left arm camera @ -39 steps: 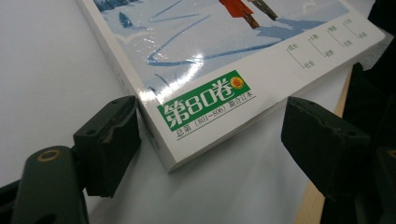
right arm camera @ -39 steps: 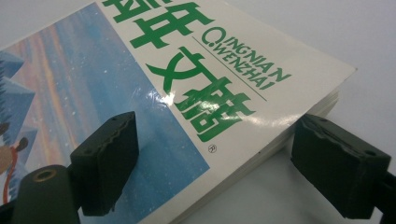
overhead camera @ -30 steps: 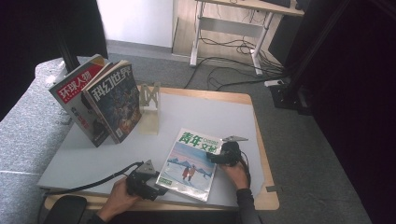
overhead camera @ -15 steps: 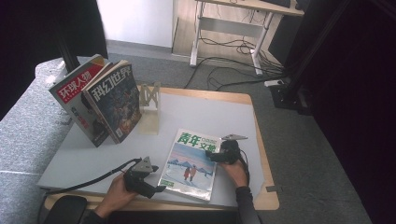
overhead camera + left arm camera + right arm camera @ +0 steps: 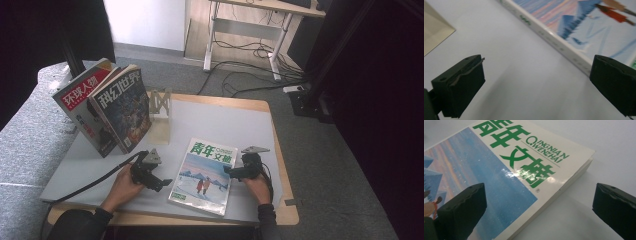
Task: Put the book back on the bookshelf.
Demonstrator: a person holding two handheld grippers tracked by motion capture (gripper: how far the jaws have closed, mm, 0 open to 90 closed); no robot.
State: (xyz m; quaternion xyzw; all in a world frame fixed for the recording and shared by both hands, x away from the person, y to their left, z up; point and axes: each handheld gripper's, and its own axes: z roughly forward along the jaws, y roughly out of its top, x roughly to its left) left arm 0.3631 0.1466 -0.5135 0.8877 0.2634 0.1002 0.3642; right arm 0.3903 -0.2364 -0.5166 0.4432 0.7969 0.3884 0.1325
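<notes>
A magazine (image 5: 205,175) with a blue snowy cover and green characters lies flat on the grey table top (image 5: 225,120). My left gripper (image 5: 164,184) is just off its left edge and points at it. Its jaws have just been opening and stand open (image 5: 536,87) over bare table, the right jaw close to the magazine's spine (image 5: 564,47). My right gripper (image 5: 229,171) is at the magazine's right edge. Its jaws have also just been opening and stand open (image 5: 539,212). They straddle the edge of the magazine (image 5: 499,170) without pressing on it.
Two magazines, one red-titled (image 5: 80,100) and one dark blue (image 5: 122,112), lean upright at the table's back left beside a small stand (image 5: 160,107). The wooden table rim (image 5: 277,165) runs along the right. A grey couch (image 5: 25,145) is at the left, with cables (image 5: 240,75) on the floor behind.
My left gripper has drawn back from the magazine's left edge, up and to the left in the picture. The right gripper has stayed at the right edge. The magazine has not moved.
</notes>
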